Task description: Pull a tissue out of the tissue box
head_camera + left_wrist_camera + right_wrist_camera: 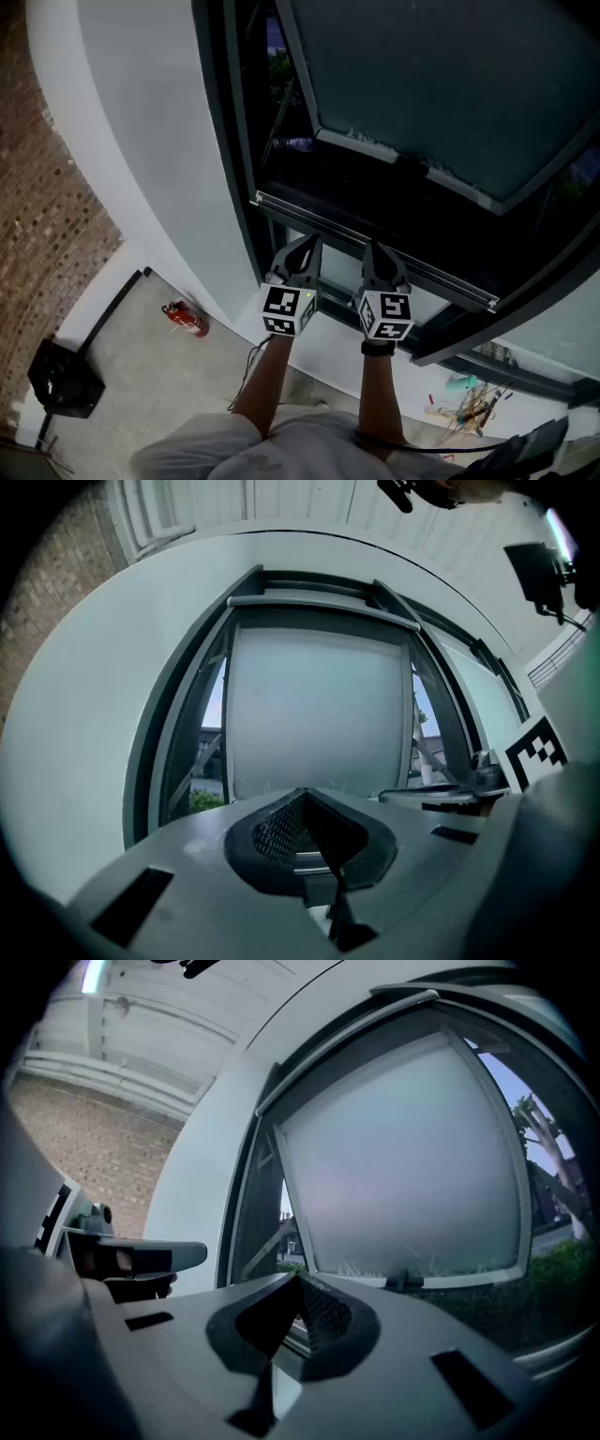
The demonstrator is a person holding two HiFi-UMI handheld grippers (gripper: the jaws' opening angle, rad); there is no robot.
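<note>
no tissue box in sight, so can't say which side; left gripper (302,251) and right gripper (379,257) both closed empty, facing the window (441,103)

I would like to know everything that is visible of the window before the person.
The window sits in a white wall. Its frame is dark, metal by the look. Its one large sash has cloudy glass and seems tilted open outward at the bottom, with a small dark handle on the lower edge. Greenery shows through the side gaps. The left hand-held gripper and the right hand-held gripper point at it; no contact shows.
</note>
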